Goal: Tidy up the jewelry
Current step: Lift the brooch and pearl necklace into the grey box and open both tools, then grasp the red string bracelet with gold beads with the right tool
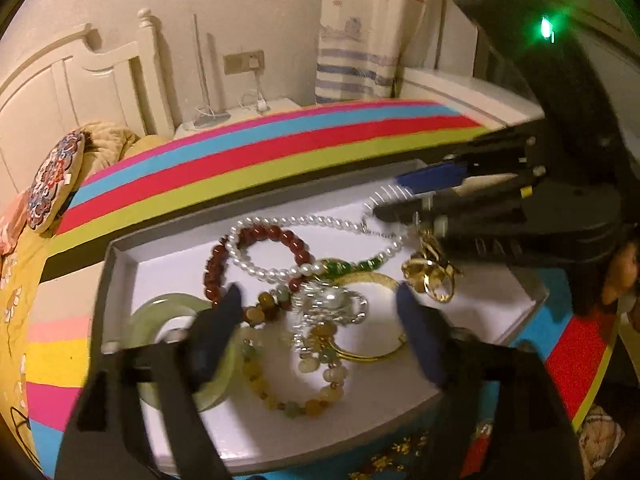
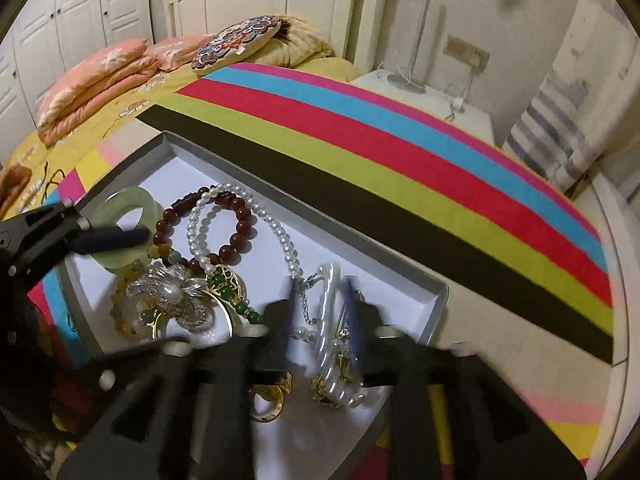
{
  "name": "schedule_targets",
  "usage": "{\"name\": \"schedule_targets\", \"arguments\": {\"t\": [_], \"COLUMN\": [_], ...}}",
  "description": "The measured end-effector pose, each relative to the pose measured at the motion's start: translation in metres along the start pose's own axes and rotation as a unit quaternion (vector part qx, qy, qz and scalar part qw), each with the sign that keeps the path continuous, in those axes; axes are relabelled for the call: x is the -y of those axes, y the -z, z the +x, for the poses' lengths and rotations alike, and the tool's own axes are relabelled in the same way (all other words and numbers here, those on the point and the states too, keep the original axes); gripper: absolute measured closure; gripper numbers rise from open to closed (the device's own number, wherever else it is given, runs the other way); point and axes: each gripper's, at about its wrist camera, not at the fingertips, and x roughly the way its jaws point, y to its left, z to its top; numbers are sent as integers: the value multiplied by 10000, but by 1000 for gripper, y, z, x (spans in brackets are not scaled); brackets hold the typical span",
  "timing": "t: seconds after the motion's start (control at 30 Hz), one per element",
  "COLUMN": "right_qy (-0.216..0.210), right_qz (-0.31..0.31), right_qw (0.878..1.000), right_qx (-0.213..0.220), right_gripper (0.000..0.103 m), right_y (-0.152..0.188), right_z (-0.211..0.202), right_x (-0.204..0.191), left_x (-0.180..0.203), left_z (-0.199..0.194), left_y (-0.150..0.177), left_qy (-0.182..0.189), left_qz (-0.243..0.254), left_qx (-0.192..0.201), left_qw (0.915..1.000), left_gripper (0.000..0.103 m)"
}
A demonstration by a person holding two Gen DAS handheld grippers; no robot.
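Observation:
A grey tray (image 1: 116,248) with a white floor holds mixed jewelry: a pearl necklace (image 1: 280,264), a dark red bead bracelet (image 1: 256,240), a pale green jade bangle (image 1: 160,312), a silver pearl brooch (image 1: 328,304), a yellow bead bracelet (image 1: 288,392) and gold rings (image 1: 432,276). My left gripper (image 1: 320,320) hangs open just above the brooch. My right gripper (image 2: 322,304) is closed around a white pearl hair clip (image 2: 332,320) at the tray's right end; it also shows in the left wrist view (image 1: 400,200).
The tray (image 2: 436,296) lies on a bed with a rainbow-striped blanket (image 2: 400,152). Folded orange quilts (image 2: 100,80) and a round embroidered cushion (image 2: 236,40) lie by the headboard. A white nightstand (image 2: 420,92) stands beside the bed.

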Motion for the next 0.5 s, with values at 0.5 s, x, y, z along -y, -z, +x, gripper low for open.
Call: {"name": "schedule_targets", "arguments": {"t": [0.5], "right_qy": [-208], "right_qz": [105], "right_qw": [9942], "right_qx": [1046], "right_gripper": [26], "right_y": [42], "right_z": [-83], "right_x": [-16], "left_x": [-79], "left_z": [-103], "left_y": [43], "left_qy": [-923], "left_qz": [-965], "left_qx": [824], "left_qw": [9876], "left_gripper": [3]}}
